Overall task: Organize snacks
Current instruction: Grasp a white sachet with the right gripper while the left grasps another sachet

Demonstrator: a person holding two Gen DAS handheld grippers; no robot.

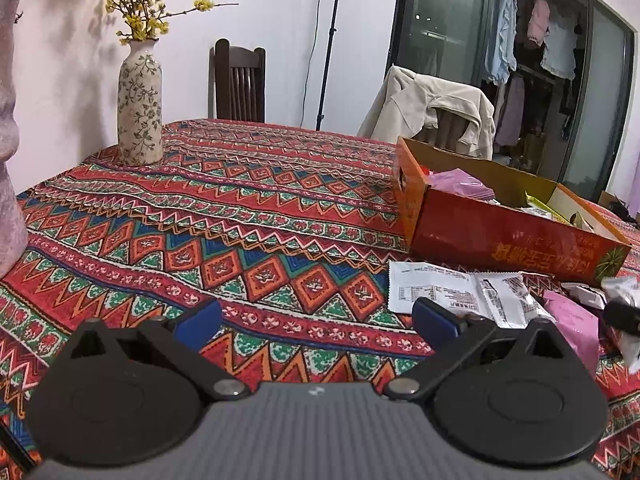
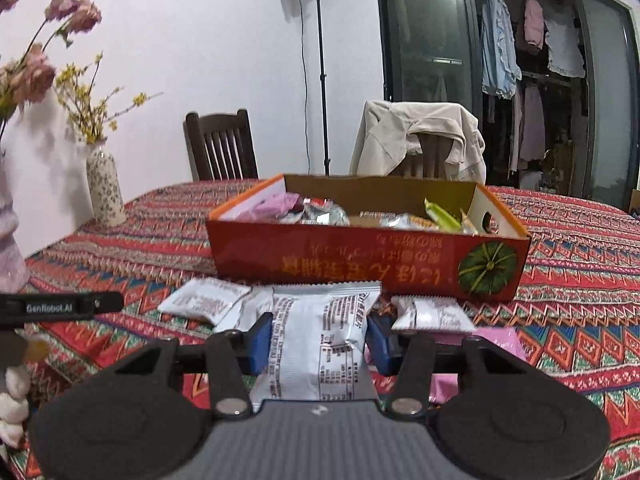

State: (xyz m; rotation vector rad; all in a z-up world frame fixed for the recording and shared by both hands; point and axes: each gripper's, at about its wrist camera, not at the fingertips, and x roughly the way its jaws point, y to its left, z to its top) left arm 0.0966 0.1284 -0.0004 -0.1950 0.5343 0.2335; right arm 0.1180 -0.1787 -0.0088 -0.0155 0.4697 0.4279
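A woven tablecloth (image 2: 580, 264) of red zigzags and diamonds covers the table, white wall behind. At nine o'clock stands a floral ceramic vase (image 2: 105, 188), slim and bottle-shaped. The left gripper (image 1: 316, 320) hangs spread wide over bare cloth, nothing between its blue pads. Dead centre, the right gripper (image 2: 318, 340) pinches a crinkly white snack packet (image 2: 320, 340). At twelve o'clock sits the orange cardboard box (image 2: 360, 260), foil wrappers heaped inside; flat white sachets (image 2: 206, 304) lie at its base.
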